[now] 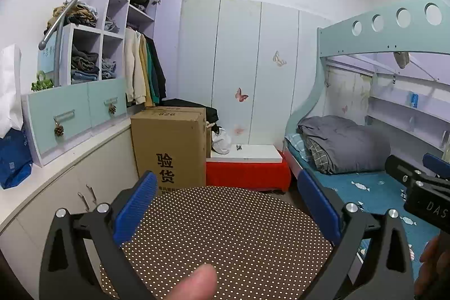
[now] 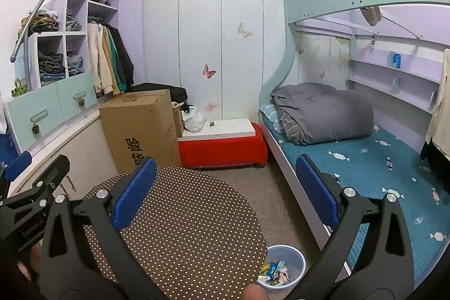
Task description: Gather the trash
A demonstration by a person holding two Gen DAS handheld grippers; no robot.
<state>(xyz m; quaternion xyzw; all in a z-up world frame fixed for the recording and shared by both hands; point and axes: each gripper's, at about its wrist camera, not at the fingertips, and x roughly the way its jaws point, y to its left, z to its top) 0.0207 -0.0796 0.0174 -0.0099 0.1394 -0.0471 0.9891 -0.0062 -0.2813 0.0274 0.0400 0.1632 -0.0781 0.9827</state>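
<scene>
A small blue trash bin (image 2: 284, 266) stands on the floor between the round table and the bed, with several wrappers and paper scraps (image 2: 274, 273) inside. My left gripper (image 1: 226, 204) is open and empty above the round brown dotted table (image 1: 225, 238). My right gripper (image 2: 225, 193) is open and empty, held over the table's right side (image 2: 182, 221), above and behind the bin. The right gripper also shows at the right edge of the left wrist view (image 1: 422, 187). The left gripper shows at the left edge of the right wrist view (image 2: 28, 187).
A cardboard box (image 2: 140, 125) and a red bench with a white board on top (image 2: 222, 148) stand behind the table. A bunk bed with a blue sheet (image 2: 365, 167) and a grey duvet (image 2: 323, 114) runs along the right. Cabinets and shelves (image 1: 78, 114) line the left wall.
</scene>
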